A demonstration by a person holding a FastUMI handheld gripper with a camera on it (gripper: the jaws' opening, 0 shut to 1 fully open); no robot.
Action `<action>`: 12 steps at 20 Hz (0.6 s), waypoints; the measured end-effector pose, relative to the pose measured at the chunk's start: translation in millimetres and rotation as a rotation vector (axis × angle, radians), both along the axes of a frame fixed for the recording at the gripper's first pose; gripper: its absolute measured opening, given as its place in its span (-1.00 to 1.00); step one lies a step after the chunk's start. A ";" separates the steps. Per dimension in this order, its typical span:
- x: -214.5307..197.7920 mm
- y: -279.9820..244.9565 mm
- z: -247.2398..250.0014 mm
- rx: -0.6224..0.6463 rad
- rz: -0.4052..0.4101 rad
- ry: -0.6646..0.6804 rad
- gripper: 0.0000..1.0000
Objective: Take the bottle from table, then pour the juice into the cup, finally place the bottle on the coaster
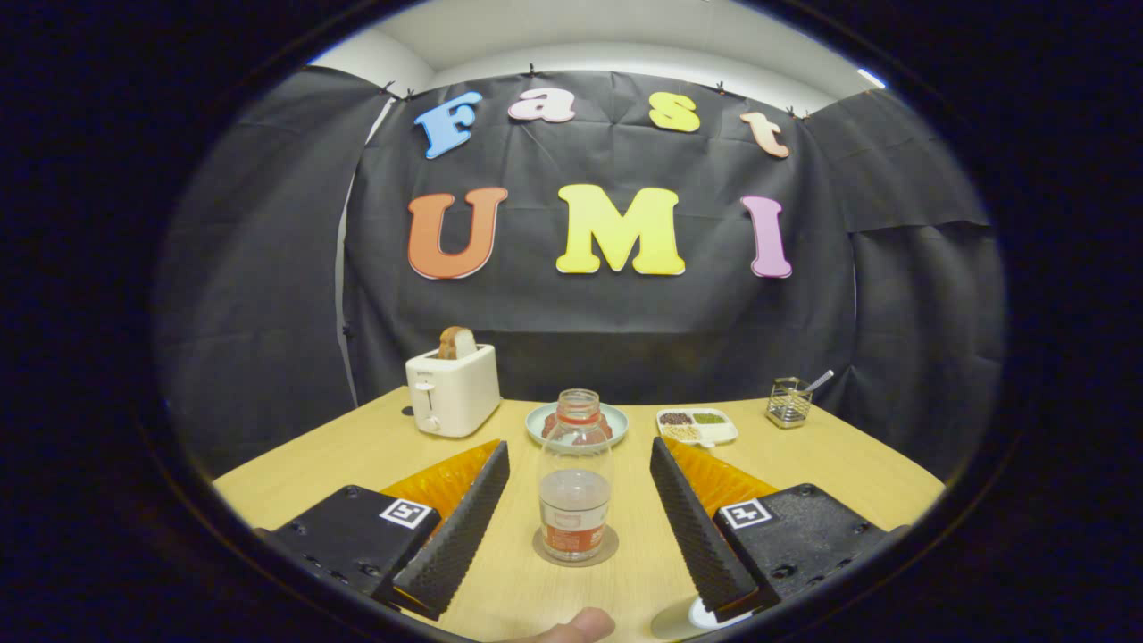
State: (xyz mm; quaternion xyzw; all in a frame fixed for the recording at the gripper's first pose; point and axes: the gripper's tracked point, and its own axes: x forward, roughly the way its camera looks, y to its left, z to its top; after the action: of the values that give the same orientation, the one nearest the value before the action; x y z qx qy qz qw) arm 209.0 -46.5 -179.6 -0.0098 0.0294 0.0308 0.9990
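Clear plastic, open at the neck and part-filled with pale liquid, the juice bottle (576, 482) stands upright on a round grey coaster (576, 547) on the light wooden table (830, 464). The gripper (579, 464) is spread wide, its fingers (464, 518) either side of the bottle and apart from it, gripping nothing. Beyond the bottle sits a pale blue plate (577, 423), with a white toaster (453, 389) holding bread, a white snack tray (696, 426) and a wire holder (789, 401) nearby.
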 end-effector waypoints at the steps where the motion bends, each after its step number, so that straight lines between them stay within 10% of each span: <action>1: -5.8 -1.9 6.7 0.001 -0.001 -0.004 1.00; 12: -63.6 2.1 51.1 -0.090 -0.048 -0.014 1.00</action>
State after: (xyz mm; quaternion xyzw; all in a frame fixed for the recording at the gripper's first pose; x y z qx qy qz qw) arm 145.4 -44.4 -128.5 -0.0544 0.0241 0.0056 0.9982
